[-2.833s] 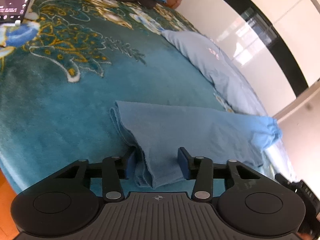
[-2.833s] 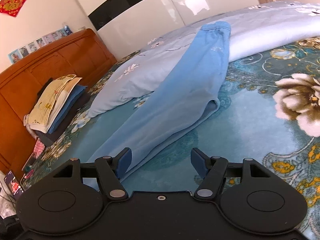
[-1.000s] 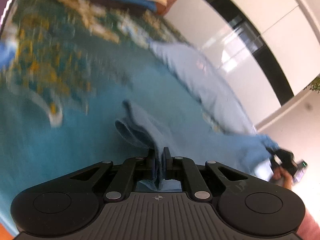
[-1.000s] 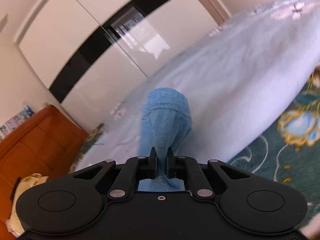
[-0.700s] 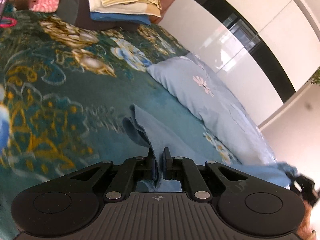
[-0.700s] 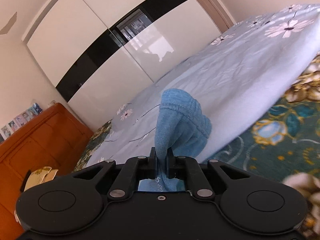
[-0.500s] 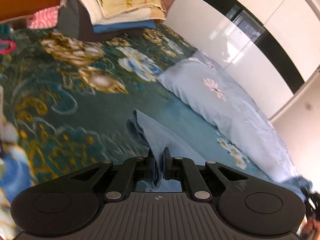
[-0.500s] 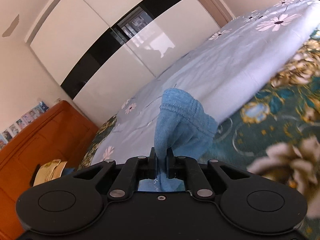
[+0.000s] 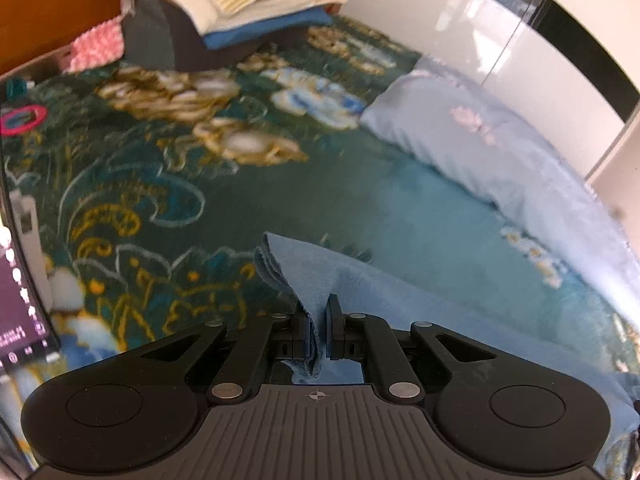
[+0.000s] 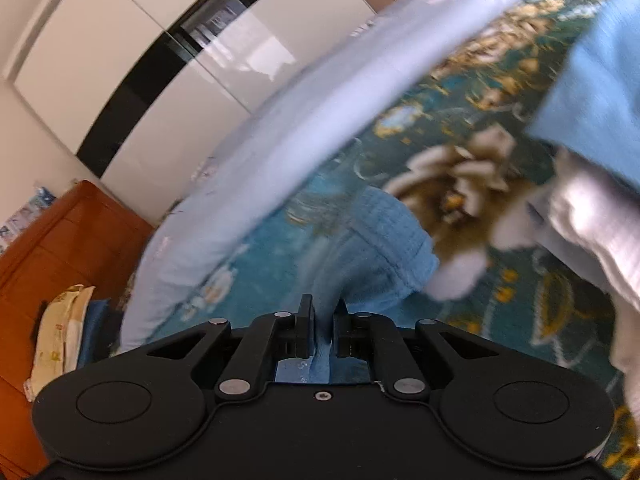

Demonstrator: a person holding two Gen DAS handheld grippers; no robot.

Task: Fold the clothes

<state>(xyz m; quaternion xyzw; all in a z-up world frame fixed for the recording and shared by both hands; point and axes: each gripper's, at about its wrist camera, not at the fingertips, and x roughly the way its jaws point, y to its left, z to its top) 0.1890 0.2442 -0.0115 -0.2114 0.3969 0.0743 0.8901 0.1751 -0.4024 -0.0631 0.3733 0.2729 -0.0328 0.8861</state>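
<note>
A light blue garment hangs over the teal flowered blanket, folded lengthwise. My left gripper is shut on one end of it, its layered edge bunching just ahead of the fingers. In the right wrist view my right gripper is shut on the other end, where a ribbed hem droops forward above the blanket. That view is blurred by motion.
A stack of folded clothes sits by the wooden headboard, with a pink knitted piece beside it. A pale floral quilt runs along the far side. A phone screen glows at the left. More blue and white cloth lies right.
Both grippers closed on the garment's ends and lifted it off the bed. The left one has swung toward the headboard; the right one has dropped lower over the blanket.
</note>
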